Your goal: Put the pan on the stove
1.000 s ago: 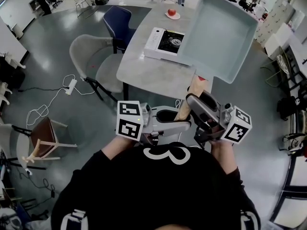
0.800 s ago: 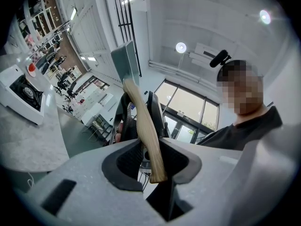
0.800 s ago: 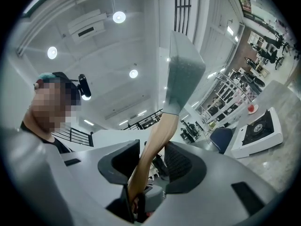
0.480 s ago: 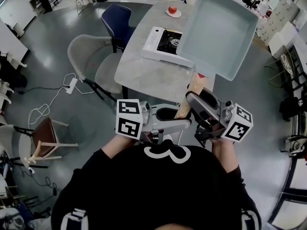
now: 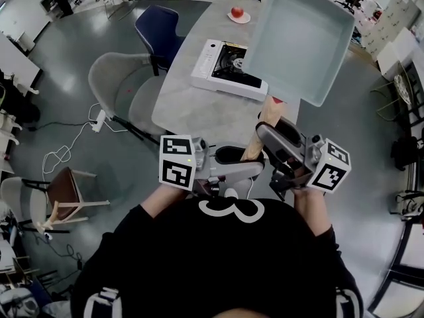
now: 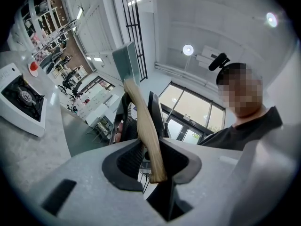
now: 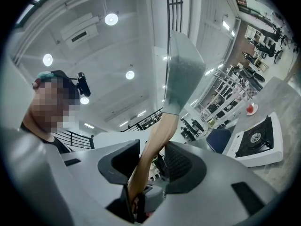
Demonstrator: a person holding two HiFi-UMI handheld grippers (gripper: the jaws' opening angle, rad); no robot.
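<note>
Surface [image 5: 199, 111] with pan [image 5: 301, 38] raised above its right edge, beside the stove [image 5: 222, 71] at the left edge. Left gripper [image 6: 150, 159] and right gripper [image 7: 148, 161] both have fingers clamped on the wooden handle [image 6: 141, 121]. The carry looks best done level, swinging left, then lowering squarely onto the burner [image 5: 233, 61].

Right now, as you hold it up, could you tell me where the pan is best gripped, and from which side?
Grip the wooden handle, coming from its free end on the person's side. It is slim enough for jaws; the square pan itself is too wide. The left gripper and right gripper clamp it there.
</note>
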